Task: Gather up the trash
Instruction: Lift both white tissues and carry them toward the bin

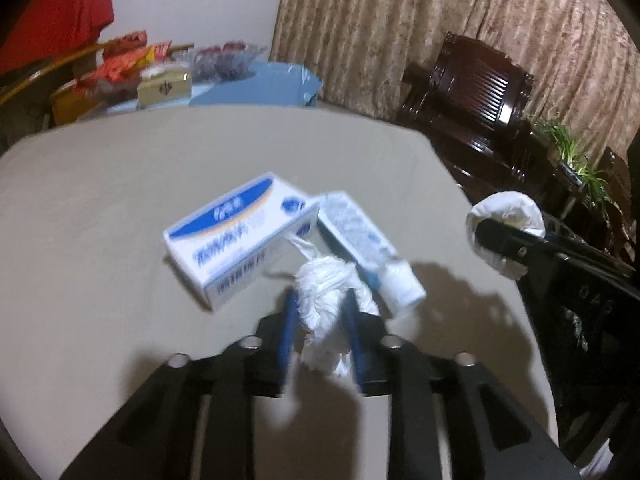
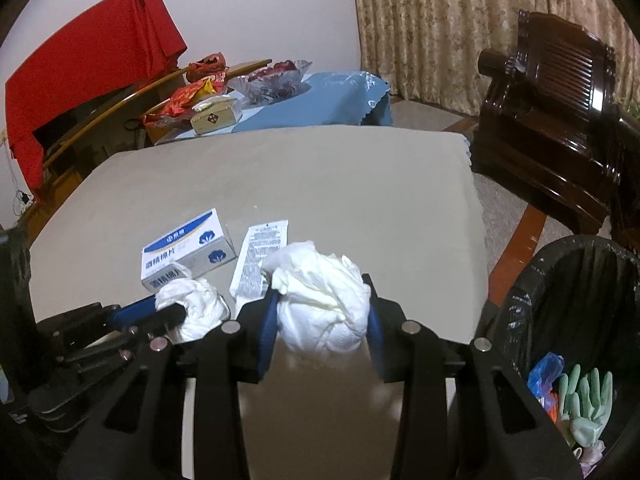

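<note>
Right gripper (image 2: 322, 312) clamps a tissue wad (image 2: 322, 300) — the bin (image 2: 520, 292) sits just right; left gripper (image 1: 322, 300) grips its own wad (image 1: 326, 296) — farther off.

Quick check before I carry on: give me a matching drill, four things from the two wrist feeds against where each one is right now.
Things:
1. twisted tissue wad
2. large crumpled tissue
3. blue and white box
4. green rubber gloves

Places:
A. inside the black-lined trash bin
B. lying on the grey table, beside a flat printed packet
C. gripped in the left tool
D. gripped in the right tool

Pairs: 1-C, 2-D, 3-B, 4-A
</note>
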Motion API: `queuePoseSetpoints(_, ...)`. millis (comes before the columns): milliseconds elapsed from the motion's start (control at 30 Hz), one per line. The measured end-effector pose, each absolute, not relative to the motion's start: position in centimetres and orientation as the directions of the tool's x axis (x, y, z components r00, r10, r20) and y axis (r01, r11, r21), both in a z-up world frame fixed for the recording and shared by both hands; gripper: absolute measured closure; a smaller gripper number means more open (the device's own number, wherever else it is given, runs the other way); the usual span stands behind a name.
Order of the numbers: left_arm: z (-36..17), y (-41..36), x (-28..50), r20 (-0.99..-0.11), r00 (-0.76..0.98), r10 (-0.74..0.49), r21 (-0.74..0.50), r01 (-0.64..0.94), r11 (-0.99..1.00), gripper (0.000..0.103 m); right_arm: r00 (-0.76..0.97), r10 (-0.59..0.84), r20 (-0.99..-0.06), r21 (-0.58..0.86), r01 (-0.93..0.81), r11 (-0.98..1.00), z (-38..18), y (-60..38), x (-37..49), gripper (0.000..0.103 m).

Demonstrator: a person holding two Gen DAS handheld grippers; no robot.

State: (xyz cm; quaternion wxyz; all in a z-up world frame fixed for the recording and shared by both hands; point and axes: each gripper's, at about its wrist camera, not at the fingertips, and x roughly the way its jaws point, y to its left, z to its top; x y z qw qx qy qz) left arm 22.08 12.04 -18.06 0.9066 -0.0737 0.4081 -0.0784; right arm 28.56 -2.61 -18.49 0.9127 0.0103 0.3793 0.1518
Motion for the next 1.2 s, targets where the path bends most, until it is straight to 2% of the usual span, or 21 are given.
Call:
queuePoseSetpoints(33, -18.2, 12.2, 22.1, -0.73, 0.653, -0.203, -0.207, 0.072, 0.976, 0.051, 0.664, 0.284, -0.691, 0.133, -0.268, 0.954, -18.6, -2.5, 28.6, 0.066)
queuePoseSetpoints(267, -18.9, 11.9, 23.1, -0.73, 0.638, -0.243, -0.248, 0.084, 0.965, 0.044, 0.661, 0.272, -0.699, 0.13, -0.256, 0.958, -19.0, -2.8, 28.6, 0.066)
queuePoseSetpoints(300, -18.9, 11.6, 23.3, -0.729, 0.636, -0.252, -0.25, 0.095, 0.964, 0.046, 0.66, 0.271, -0.701, 0.133, -0.252, 0.958, -19.0, -2.8, 28.7, 0.066)
queuePoseSetpoints(400, -19.1, 11.0, 23.4, -0.725, 0.628, -0.284, -0.265, 0.127, 0.956, 0.073, 0.655, 0.269, -0.706, 0.134, -0.25, 0.959, -19.2, -2.8, 28.6, 0.066)
queuePoseSetpoints(433, -19.0, 10.7, 23.3, -0.719, 0.629, -0.296, -0.267, 0.143, 0.953, 0.078, 0.654, 0.269, -0.707, 0.133, -0.25, 0.959, -19.2, -2.8, 28.7, 0.066)
queuePoseSetpoints(500, -18.6, 10.2, 22.8, -0.713, 0.638, -0.29, -0.245, 0.161, 0.956, 0.08, 0.654, 0.269, -0.707, 0.132, -0.251, 0.959, -19.2, -2.7, 28.5, 0.066)
queuePoseSetpoints(733, -15.7, 12.0, 21.2, -0.668, 0.69, -0.278, -0.284, 0.108, 0.953, 0.081, 0.682, 0.29, -0.671, 0.142, -0.265, 0.954, -17.0, -2.7, 27.7, 0.066)
queuePoseSetpoints(967, -12.5, 12.1, 19.3, -0.661, 0.723, -0.199, -0.196, 0.09, 0.976, 0.081, 0.712, 0.316, -0.627, 0.154, -0.284, 0.946, -13.9, -2.6, 25.3, 0.065)
queuePoseSetpoints(1200, -10.3, 11.7, 17.4, -0.632, 0.742, -0.223, -0.214, 0.11, 0.971, 0.081, 0.74, 0.328, -0.587, 0.152, -0.296, 0.943, -11.0, -3.8, 22.3, 0.065)
